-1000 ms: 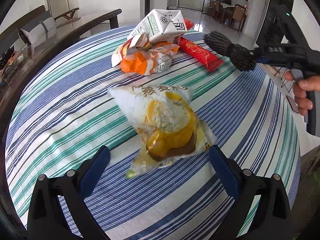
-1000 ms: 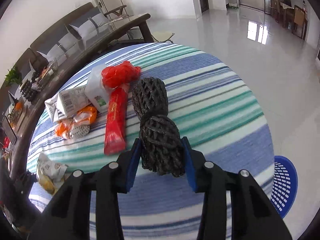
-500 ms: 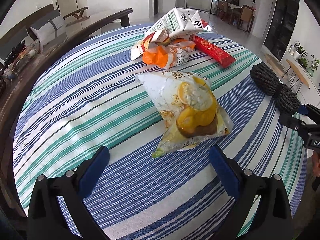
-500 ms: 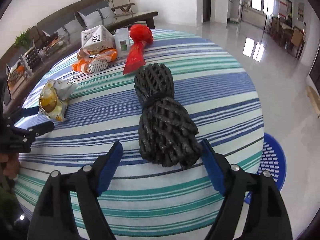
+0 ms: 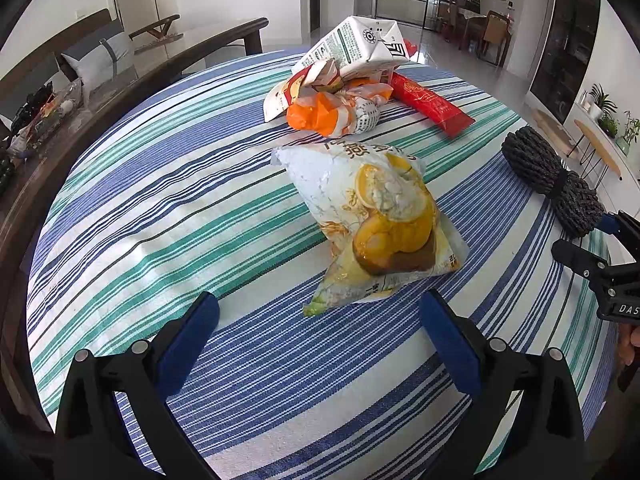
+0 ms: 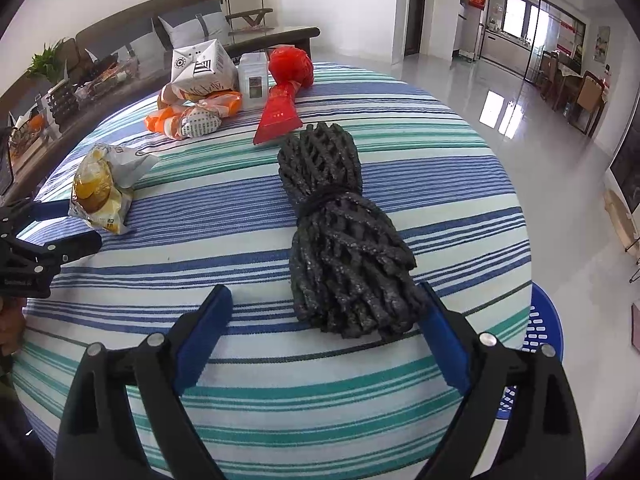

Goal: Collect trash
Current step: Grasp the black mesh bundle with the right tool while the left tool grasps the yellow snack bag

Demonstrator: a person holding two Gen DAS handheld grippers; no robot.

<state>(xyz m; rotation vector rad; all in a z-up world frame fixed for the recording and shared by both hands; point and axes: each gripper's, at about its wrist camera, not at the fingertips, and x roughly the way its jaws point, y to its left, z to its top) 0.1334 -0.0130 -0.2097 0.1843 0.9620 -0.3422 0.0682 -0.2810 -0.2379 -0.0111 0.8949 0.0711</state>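
Right gripper (image 6: 324,332) jaws opening; black foam-net bundle (image 6: 340,240) lies on the striped surface (image 6: 440,184) between them, near its edge above the blue basket (image 6: 540,328). Left gripper (image 5: 320,344) released before the snack bag (image 5: 380,224). Advice: re-centre on the bundle's tied waist before closing.

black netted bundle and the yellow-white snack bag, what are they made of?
Black netted bundle: looks like soft foam mesh, matte with a faint speckle, open lattice cinched by a dark tie. Yellow-white snack bag: thin printed plastic film, glossy, crinkled with sharp creases; it could be foil-lined, which is not visible.
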